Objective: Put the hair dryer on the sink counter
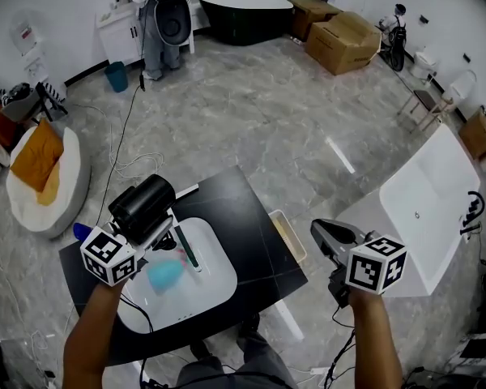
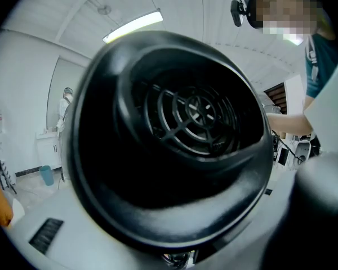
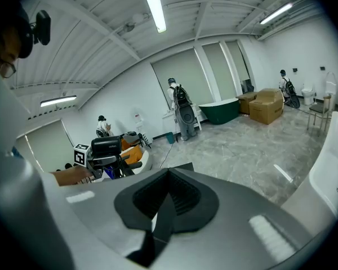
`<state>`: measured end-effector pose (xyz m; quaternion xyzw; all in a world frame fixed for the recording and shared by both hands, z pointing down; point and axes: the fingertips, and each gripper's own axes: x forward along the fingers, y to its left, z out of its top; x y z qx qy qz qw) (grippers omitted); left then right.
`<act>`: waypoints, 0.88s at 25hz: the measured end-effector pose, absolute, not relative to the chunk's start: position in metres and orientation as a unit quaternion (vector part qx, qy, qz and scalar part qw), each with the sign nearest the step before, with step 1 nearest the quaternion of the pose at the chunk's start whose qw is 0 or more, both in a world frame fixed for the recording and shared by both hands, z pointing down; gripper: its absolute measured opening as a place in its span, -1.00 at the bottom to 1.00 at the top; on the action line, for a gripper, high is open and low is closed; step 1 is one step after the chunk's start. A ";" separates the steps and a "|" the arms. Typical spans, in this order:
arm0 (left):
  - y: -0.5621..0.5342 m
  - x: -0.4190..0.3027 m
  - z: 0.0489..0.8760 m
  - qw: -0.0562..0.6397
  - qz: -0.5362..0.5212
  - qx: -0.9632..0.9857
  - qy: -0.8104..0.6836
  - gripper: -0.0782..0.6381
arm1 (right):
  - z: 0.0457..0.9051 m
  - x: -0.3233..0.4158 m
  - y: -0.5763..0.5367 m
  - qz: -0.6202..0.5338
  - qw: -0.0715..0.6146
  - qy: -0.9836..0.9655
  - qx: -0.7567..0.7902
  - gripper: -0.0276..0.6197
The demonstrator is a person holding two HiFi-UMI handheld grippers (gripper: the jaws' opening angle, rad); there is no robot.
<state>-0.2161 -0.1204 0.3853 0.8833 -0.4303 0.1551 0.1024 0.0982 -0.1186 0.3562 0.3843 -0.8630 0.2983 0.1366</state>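
Grey marble floor; black counter (image 1: pixel 263 245) lower centre, white sink (image 1: pixel 219 286) set in it. Hair dryer (image 1: pixel 142 203) hangs over the sink's upper-left edge, clamped between the part-spread jaws of the left gripper (image 1: pixel 158 227). Right gripper (image 1: pixel 324 233), lower right: jaws together, empty. Best handling, by judgement: steer clear of the basin, lower onto bare flat counter, lay barrel sideways, then release. Dryer: glossy black plastic, round barrel, ribbed circular grille. Sink: smooth, rounded rectangle.

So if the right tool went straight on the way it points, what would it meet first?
Probably the black counter, just ahead of and below the right tool; its height above the counter is unclear.
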 end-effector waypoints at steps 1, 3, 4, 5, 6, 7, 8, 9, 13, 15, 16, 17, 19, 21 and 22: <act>-0.121 -0.215 0.391 0.102 0.163 0.884 -0.427 -0.11 | 0.359 0.097 -0.119 0.299 0.136 -0.863 0.385 -0.88; -0.122 -0.214 0.402 0.100 0.179 0.884 -0.420 -0.11 | 0.363 0.093 -0.120 0.300 0.136 -0.862 0.384 -0.88; -0.122 -0.212 0.407 0.099 0.187 0.884 -0.417 -0.11 | 0.365 0.092 -0.121 0.301 0.136 -0.862 0.384 -0.88; -0.123 -0.211 0.412 0.098 0.195 0.884 -0.414 -0.11 | 0.368 0.092 -0.123 0.302 0.137 -0.862 0.383 -0.88; -0.125 -0.208 0.418 0.096 0.204 0.883 -0.411 -0.11 | 0.371 0.091 -0.124 0.303 0.137 -0.862 0.383 -0.88; -0.126 -0.206 0.423 0.095 0.212 0.883 -0.408 -0.11 | 0.374 0.092 -0.125 0.304 0.138 -0.862 0.382 -0.88; -0.127 -0.204 0.428 0.093 0.221 0.883 -0.405 -0.11 | 0.376 0.091 -0.126 0.305 0.138 -0.861 0.382 -0.88; -0.128 -0.203 0.433 0.091 0.229 0.882 -0.402 -0.11 | 0.379 0.091 -0.127 0.306 0.139 -0.861 0.381 -0.88; -0.133 -0.196 0.453 0.089 0.256 0.879 -0.391 -0.11 | 0.389 0.090 -0.131 0.313 0.142 -0.859 0.380 -0.88; -0.136 -0.191 0.462 0.086 0.268 0.879 -0.386 -0.11 | 0.395 0.091 -0.132 0.315 0.143 -0.858 0.381 -0.88; -0.137 -0.187 0.466 0.082 0.274 0.879 -0.382 -0.11 | 0.398 0.092 -0.133 0.316 0.144 -0.857 0.381 -0.88; -0.138 -0.184 0.470 0.079 0.280 0.879 -0.379 -0.11 | 0.400 0.093 -0.134 0.317 0.144 -0.856 0.381 -0.88; -0.141 -0.177 0.476 0.072 0.292 0.879 -0.370 -0.11 | 0.404 0.096 -0.136 0.318 0.145 -0.855 0.382 -0.88; -0.142 -0.170 0.481 0.068 0.303 0.880 -0.360 -0.11 | 0.407 0.097 -0.137 0.320 0.146 -0.854 0.383 -0.88; -0.143 -0.167 0.484 0.066 0.307 0.881 -0.355 -0.11 | 0.408 0.099 -0.137 0.321 0.146 -0.853 0.384 -0.88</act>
